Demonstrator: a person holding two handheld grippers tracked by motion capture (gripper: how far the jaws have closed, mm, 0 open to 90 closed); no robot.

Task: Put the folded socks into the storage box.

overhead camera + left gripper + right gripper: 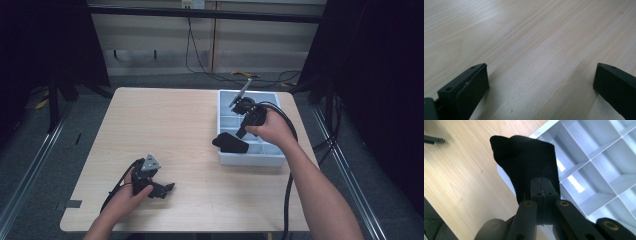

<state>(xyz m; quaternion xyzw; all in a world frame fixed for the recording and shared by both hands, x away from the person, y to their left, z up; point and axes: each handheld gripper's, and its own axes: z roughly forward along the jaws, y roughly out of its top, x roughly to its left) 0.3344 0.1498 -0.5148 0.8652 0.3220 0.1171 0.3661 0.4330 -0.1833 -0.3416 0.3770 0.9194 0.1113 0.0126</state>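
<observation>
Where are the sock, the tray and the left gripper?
sock point(524, 162): right gripper view, middle of the black fabric.
tray point(252, 159): high view, near outer wall.
left gripper point(541, 82): left gripper view, midway between its open jaws.

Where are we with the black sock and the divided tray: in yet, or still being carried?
Done: the right gripper has the black sock pinched between closed jaws. In hand: the sock hangs over the near left edge of the divided tray, partly over the table. Left: lower it into a compartment and release; the visible cells look empty. The left gripper is open over bare wood, idle.
</observation>
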